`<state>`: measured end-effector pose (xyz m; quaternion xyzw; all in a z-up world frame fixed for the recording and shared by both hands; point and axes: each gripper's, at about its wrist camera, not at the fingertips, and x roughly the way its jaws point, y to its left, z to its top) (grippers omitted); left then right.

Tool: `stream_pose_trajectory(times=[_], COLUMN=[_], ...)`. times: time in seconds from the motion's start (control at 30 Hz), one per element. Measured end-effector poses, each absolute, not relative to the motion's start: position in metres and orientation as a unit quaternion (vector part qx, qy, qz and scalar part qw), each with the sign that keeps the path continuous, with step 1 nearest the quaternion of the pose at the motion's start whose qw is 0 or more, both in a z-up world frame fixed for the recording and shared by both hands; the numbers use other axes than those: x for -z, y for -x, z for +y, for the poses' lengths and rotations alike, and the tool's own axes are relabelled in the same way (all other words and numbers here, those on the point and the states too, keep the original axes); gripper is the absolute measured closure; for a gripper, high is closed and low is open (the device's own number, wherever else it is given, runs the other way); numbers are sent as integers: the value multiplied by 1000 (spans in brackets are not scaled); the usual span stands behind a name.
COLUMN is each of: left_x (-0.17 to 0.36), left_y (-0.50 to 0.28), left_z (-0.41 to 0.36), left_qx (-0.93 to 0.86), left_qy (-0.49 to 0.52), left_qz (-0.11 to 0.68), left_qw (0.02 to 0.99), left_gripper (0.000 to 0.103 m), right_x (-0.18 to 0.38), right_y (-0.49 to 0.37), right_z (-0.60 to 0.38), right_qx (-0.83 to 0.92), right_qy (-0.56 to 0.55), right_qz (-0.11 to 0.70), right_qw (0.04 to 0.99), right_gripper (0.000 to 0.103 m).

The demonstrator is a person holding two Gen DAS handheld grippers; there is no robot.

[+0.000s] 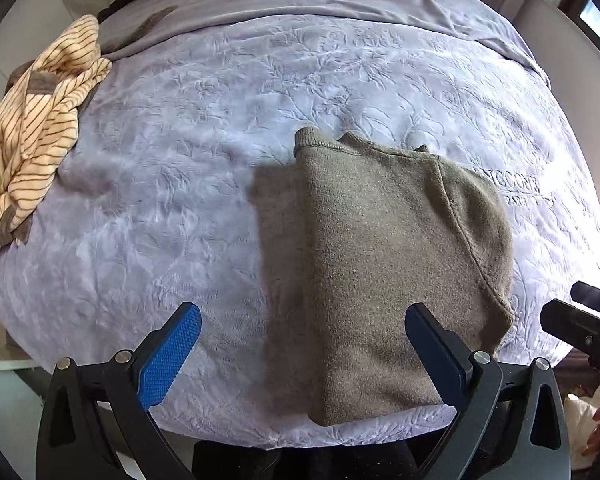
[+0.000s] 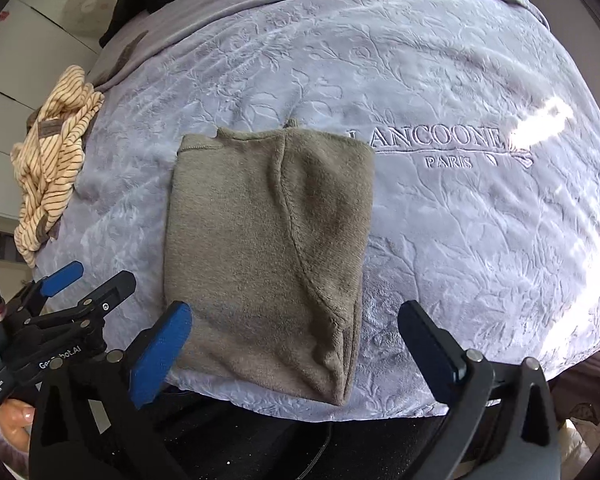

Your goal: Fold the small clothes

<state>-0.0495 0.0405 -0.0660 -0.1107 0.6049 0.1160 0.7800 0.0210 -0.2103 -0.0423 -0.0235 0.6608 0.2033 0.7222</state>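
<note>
Olive-grey knit garment (image 2: 268, 248) folded into a compact rectangle near the 6 o'clock edge of the lavender bedspread (image 2: 460, 240), left tongs (image 1: 300, 344) and right tongs (image 2: 296, 340) spread and empty above it; striped garment (image 1: 32, 136) at 9 o'clock unfolded, apparently next.

An olive-grey fleece garment (image 2: 268, 248) lies folded into a neat upright rectangle near the bed's near edge. A crumpled cream striped garment (image 1: 32, 140) sits far left.
</note>
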Motion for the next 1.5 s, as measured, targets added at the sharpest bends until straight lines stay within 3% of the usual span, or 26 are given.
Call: stream_pose_trajectory(times=[1.5], left_x=[61], left_y=[50], left_z=[33], left_qx=[-120], left_qy=[90], left_qz=[606], left_qw=[781], left_gripper=[1], right_x=[52], right_y=[-27], right_z=[-210], right_qx=[-157], right_qy=[50], right_qz=[682], right_qw=[713], right_gripper=[0])
